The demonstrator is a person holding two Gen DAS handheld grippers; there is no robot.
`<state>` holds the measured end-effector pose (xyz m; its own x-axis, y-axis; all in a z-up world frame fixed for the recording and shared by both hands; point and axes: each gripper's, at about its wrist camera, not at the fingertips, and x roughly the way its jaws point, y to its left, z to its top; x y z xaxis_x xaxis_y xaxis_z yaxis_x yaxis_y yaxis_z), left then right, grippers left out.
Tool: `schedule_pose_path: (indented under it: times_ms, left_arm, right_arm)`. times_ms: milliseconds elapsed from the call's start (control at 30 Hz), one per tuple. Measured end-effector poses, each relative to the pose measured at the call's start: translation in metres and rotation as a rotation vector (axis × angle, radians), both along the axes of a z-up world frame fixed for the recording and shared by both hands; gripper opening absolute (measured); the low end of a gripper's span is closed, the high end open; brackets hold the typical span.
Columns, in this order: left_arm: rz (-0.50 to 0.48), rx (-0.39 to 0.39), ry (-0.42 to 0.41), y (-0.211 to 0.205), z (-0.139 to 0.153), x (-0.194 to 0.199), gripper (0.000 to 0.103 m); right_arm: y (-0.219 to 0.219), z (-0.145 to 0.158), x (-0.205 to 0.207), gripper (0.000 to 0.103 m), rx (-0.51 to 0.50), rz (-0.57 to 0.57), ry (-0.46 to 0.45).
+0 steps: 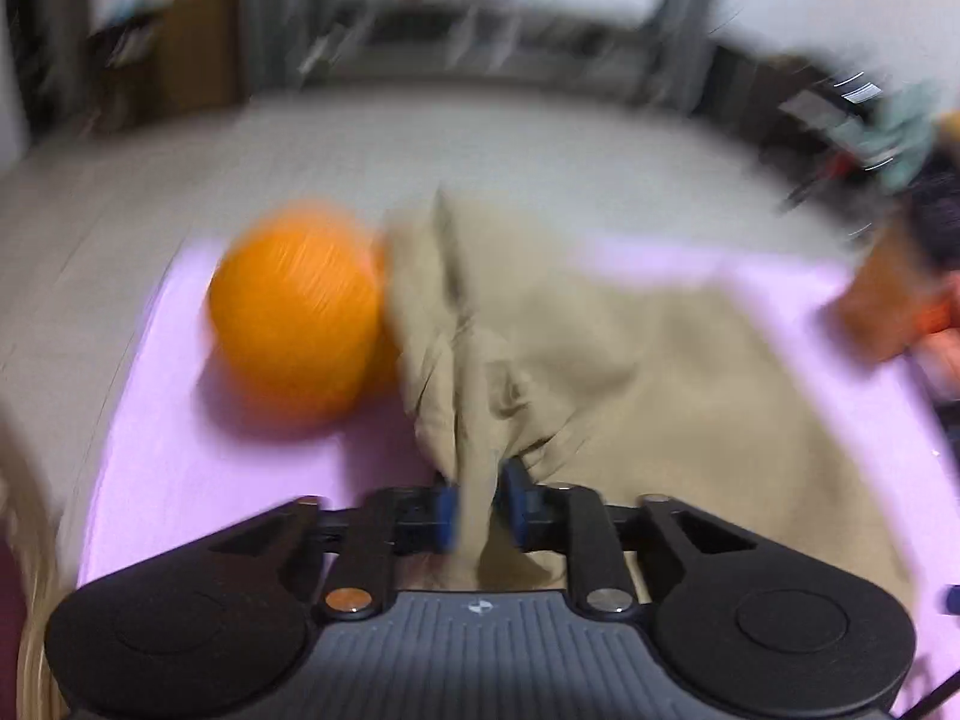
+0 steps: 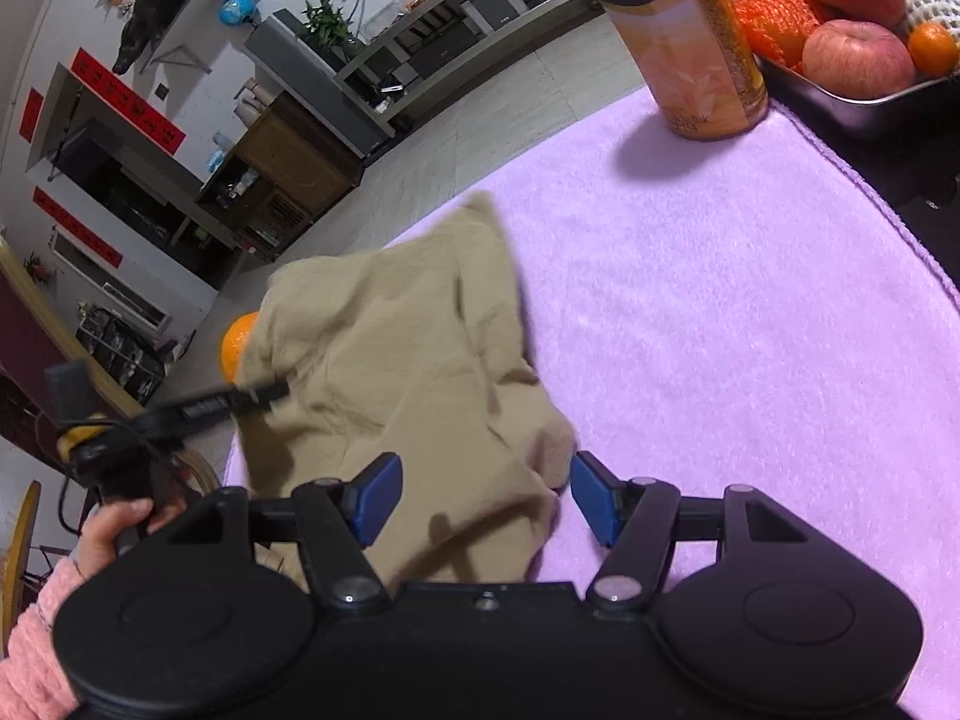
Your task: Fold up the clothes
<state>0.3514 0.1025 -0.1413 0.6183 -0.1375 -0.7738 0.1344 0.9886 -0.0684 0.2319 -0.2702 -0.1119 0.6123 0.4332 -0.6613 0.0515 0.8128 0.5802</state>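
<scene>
A crumpled tan garment (image 2: 408, 372) lies bunched on a lilac towel (image 2: 720, 312), one fold pinched between the left gripper's (image 1: 480, 507) blue pads. The right gripper (image 2: 486, 501) hangs spread above its near edge. An orange (image 1: 294, 318) touches the cloth.

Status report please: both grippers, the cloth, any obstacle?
Left gripper shut on tan garment. Right gripper open over it. Orange touching garment's edge.

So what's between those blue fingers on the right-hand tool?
A corner of the tan cloth sits in the open right gripper, seen in the right wrist view.
</scene>
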Motion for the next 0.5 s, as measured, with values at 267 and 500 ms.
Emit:
schedule_pose_path:
  times_ms: [267,500]
  left_arm:
    - [0.117,-0.121,-0.061,0.059,0.036,-0.070,0.078]
    - [0.361,-0.092,-0.200,0.126,0.073,-0.105,0.089]
  right_arm:
    - [0.055,0.044,0.019,0.069,-0.081,0.130,-0.112]
    - [0.165,0.124,0.067,0.103,-0.187,0.389,-0.287]
